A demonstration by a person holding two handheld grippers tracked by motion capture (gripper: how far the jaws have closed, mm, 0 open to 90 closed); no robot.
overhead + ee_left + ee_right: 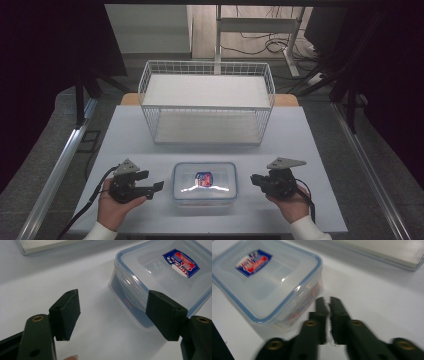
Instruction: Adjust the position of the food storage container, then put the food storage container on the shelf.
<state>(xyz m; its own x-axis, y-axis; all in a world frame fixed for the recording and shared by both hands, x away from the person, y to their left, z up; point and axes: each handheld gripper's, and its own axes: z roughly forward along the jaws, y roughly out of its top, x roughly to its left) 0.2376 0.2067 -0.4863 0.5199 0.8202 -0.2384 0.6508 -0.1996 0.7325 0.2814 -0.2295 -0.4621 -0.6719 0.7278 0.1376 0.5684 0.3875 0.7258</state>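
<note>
A clear plastic container (pixel 220 192) with a blue-rimmed lid and a red and blue label stands near the table's front edge, between my two grippers. My left gripper (pixel 154 180) lies just left of it and points at its side. In the left gripper view its jaws (pixel 113 297) stand wide apart, nothing is between the pads, and the container (pixel 160 272) sits just beyond the right pad. My right gripper (pixel 253 179) is to the container's right, pointing at it. There its blurred jaws (pixel 329 301) are a narrow slit apart with nothing between them, beside the container (pixel 262 282).
A white wire basket (pixel 150 70) with a pale flat bottom stands at the back of the white table (pixel 300 135). Its near edge shows in both gripper views (pixel 45 246) (pixel 387 252). A hand holds each gripper at the table's front edge.
</note>
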